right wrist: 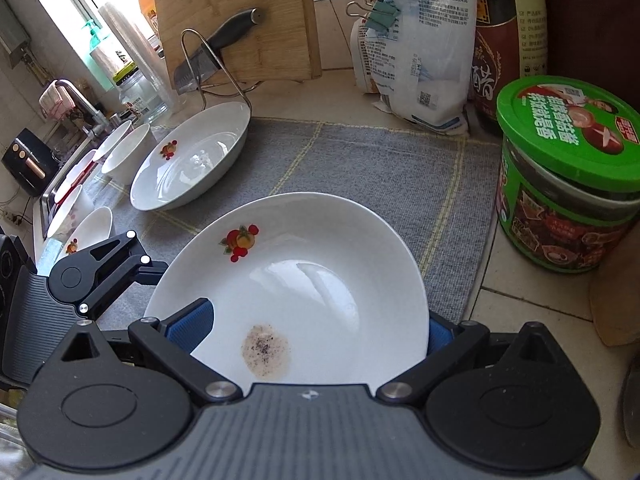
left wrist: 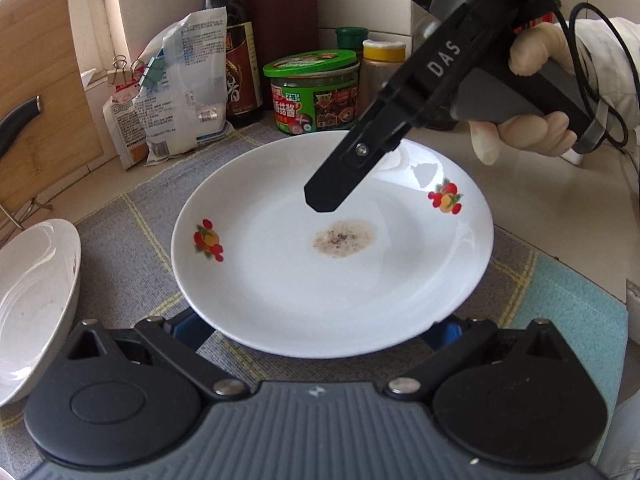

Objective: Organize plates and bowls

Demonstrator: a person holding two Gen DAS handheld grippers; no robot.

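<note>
Kitchen bench with a grey mat (right wrist: 360, 160) spread over it, lots of clutter along the back edge. Right tool (right wrist: 316, 332) has its blue pads straddling the near rim of a white plate (right wrist: 320, 264), one pad over the rim, one under, so it looks clamped on the plate. Left tool (left wrist: 320, 328) sits wide at the plate's (left wrist: 332, 248) opposite rim, pads mostly hidden under it, so I can't tell if it's actually gripping. The plate sits about mid-mat, with fruit decals and a brownish speckled smear (left wrist: 344, 238) in the middle. From the left camera you see a gloved hand (left wrist: 528, 128) holding the right tool's handle over the far side.

Further out, a second fruit-print plate (right wrist: 188, 160) lies toward the mat's left edge, with a few white bowls (right wrist: 124, 152) beyond it. Along the back edge: green-lidded jar (right wrist: 568, 176), dark sauce bottle (right wrist: 504, 40), clipped bags (right wrist: 416, 52), and a wooden cutting board (right wrist: 236, 20) with a knife (right wrist: 216, 52) in a wire rack.
</note>
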